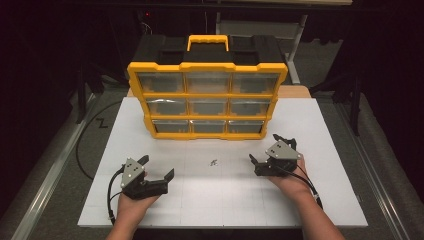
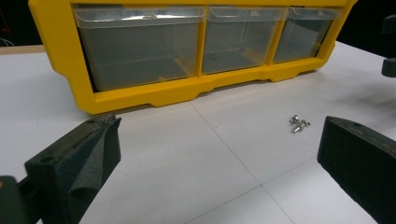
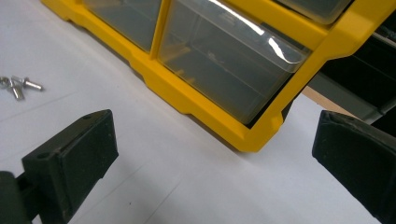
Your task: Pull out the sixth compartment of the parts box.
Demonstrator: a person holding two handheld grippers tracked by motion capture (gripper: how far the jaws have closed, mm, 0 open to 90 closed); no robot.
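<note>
Resting low on the white gridded table [image 1: 320, 130], the left gripper [image 1: 156, 167] and the right gripper [image 1: 263, 150] both have their jaws spread wide and hold nothing. Between them, on bare table, lies a small cluster of silvery metal screws [image 1: 214, 162], near the left gripper's far jaw in its own view [image 2: 299, 124]. They look light, hard and slick, likely to roll or skate away under a clumsy pinch, so closing the foam-faced jaws across one shank, flat to the table, seems safest. Beyond stands the yellow plastic organiser with nine clear drawers [image 1: 207, 99], all apparently shut; its drawers look light and a little flexible. Farther off, a grey floor and dark surroundings.
</note>
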